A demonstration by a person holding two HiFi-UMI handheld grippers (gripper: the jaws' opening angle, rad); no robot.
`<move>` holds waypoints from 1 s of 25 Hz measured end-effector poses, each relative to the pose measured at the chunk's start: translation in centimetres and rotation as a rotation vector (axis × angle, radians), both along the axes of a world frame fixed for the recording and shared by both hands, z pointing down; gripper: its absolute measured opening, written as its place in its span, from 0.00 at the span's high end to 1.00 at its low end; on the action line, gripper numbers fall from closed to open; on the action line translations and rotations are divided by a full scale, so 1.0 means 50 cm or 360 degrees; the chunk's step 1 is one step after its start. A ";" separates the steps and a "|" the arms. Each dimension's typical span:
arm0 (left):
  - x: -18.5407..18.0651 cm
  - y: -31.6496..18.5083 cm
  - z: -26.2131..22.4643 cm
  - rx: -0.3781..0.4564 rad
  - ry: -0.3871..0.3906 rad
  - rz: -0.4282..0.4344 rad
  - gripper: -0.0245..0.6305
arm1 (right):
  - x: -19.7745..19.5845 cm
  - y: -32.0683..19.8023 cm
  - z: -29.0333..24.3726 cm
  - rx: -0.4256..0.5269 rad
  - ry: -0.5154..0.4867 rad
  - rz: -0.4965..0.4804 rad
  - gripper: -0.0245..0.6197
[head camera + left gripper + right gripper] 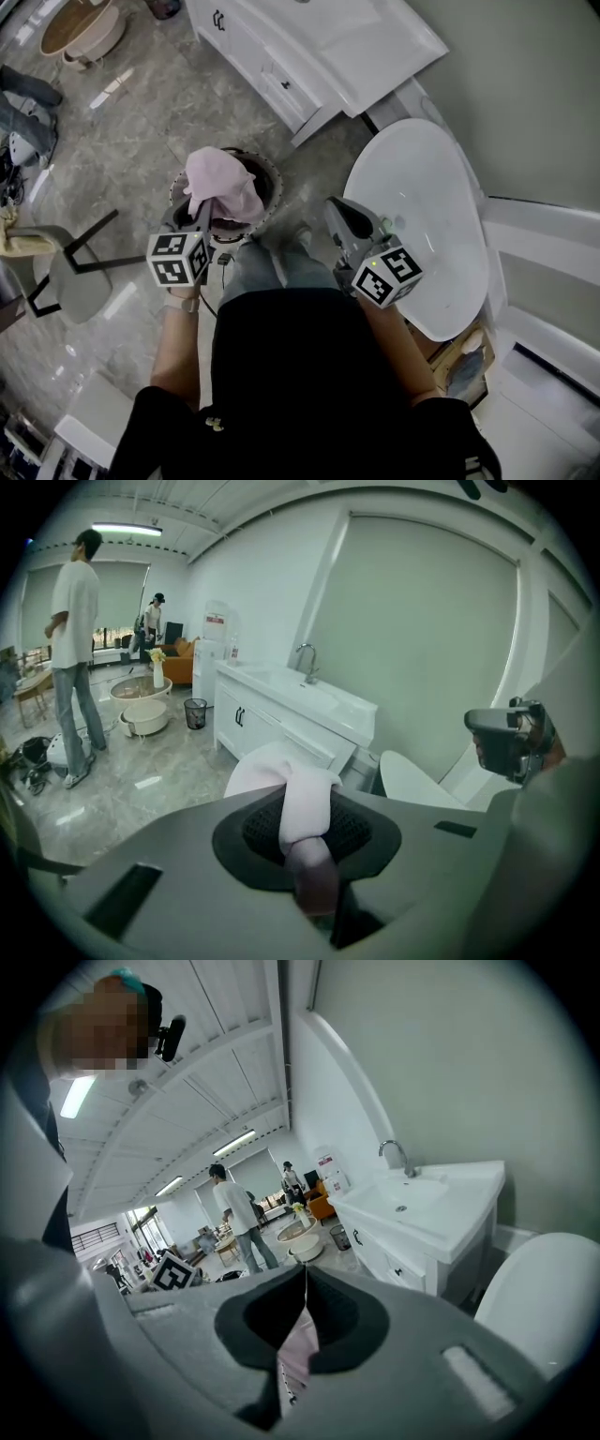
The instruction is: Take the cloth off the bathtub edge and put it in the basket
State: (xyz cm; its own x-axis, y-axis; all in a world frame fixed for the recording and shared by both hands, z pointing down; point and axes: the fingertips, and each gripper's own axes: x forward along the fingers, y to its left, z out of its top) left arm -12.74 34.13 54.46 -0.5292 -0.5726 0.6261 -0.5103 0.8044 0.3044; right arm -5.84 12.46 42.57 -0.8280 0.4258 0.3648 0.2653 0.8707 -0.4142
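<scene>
So, only the head view shows the white bathtub (422, 206) on the right and the round dark basket (275, 187) on the grey marble floor (141, 131), with the pink cloth (223, 187) bunched right over its opening. The gripper views give the room instead: a white vanity (281, 719) with a tap, and a person (75, 649) standing far left. The left gripper (307, 841) jaws are pinching the cloth, and the right gripper (303, 1283) jaws are pressed together at the tips. The red-and-white label (216, 621) far off is too small to read.

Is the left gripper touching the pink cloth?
Touching. In the left gripper view, the left gripper is clamped on the pink cloth, which bulges beyond the jaws.
</scene>
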 end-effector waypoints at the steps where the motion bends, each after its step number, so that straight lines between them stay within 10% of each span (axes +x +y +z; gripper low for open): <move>1: -0.001 -0.004 0.024 -0.0008 0.0024 0.0013 0.85 | 0.001 -0.001 0.009 0.0006 0.0012 0.0003 0.96; 25: -0.011 -0.028 0.639 -0.0353 0.0391 0.0285 0.85 | 0.013 0.069 0.259 0.0023 0.0328 -0.0109 0.96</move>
